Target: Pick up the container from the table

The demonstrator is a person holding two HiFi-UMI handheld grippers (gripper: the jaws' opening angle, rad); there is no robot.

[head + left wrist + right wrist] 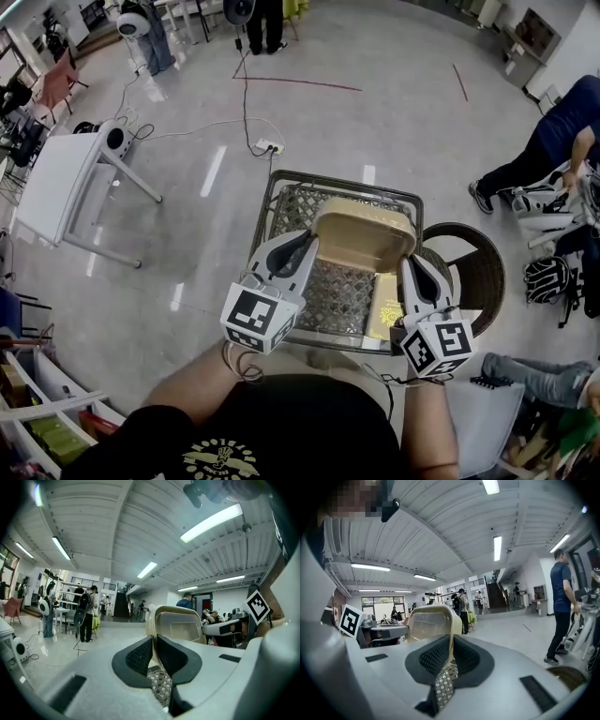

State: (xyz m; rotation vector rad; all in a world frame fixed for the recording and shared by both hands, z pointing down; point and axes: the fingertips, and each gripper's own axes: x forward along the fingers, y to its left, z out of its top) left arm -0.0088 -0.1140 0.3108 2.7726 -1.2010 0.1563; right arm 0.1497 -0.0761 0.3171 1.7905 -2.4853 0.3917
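A beige, lidded plastic container [364,234] hangs over the metal mesh table [292,204], held from both sides. My left gripper [312,246] is shut on its left rim and my right gripper [411,266] is shut on its right rim. In the left gripper view the rim runs between the black pads at the left gripper [153,641], and the container [180,623] rises beyond. The right gripper view has the thin edge pinched in the right gripper [451,641], with the container [429,620] to the left of the jaws.
A yellow packet [384,307] lies on the mesh table near my right gripper. A dark round wicker seat [478,267] stands to the right, a white table [56,183] to the left. A person [548,141] bends at the far right; cables cross the floor.
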